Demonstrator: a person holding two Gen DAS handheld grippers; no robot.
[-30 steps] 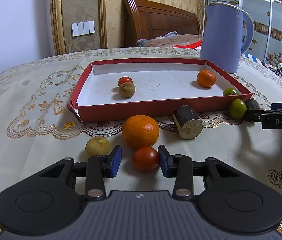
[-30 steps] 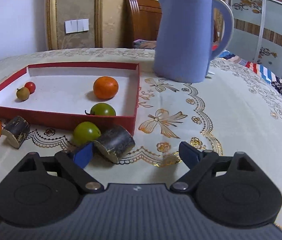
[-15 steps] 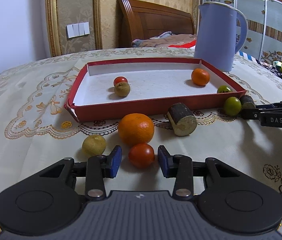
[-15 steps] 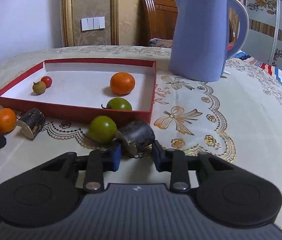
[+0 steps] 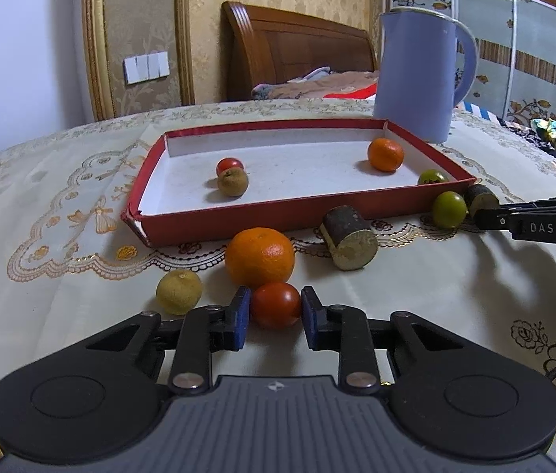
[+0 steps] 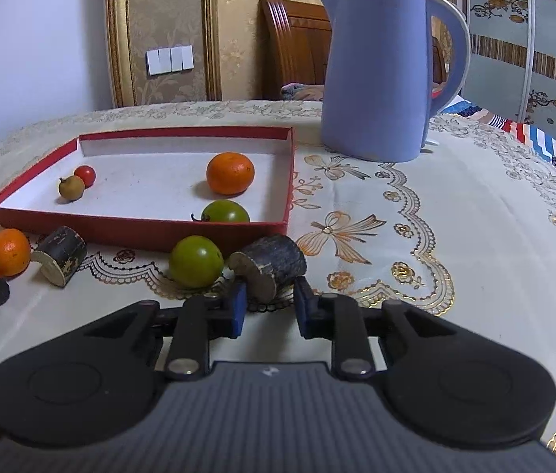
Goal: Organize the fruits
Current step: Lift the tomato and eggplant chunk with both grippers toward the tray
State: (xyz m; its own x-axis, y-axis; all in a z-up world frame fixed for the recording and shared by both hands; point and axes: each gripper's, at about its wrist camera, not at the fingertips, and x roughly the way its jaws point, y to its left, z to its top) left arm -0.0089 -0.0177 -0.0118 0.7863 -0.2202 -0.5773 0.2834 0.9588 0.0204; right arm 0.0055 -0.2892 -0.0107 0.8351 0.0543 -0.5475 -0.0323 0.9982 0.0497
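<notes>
Your left gripper had its blue pads pinched onto the small red tomato, which sat on the tablecloth touching the big orange just behind it. You needed a straight lift there, I'd say, so the orange and the yellow-green fruit to the left didn't roll. Your right gripper had clamped the near end of the dark sugarcane stub, with the green tomato just beside it on the left, near enough to get nudged. A grip on the cut end alone looked shallow to me; you'd have done well to keep that piece level. Beyond both, the red tray stood with its front wall facing you, so each load had to clear that rim before going in. Inside, a red tomato and a brownish fruit sat left, an orange and a green tomato right; the middle floor lay bare, the best landing room. The second cane stub lay before the tray between your hands. The blue kettle stood past the tray's right corner, well apart.
</notes>
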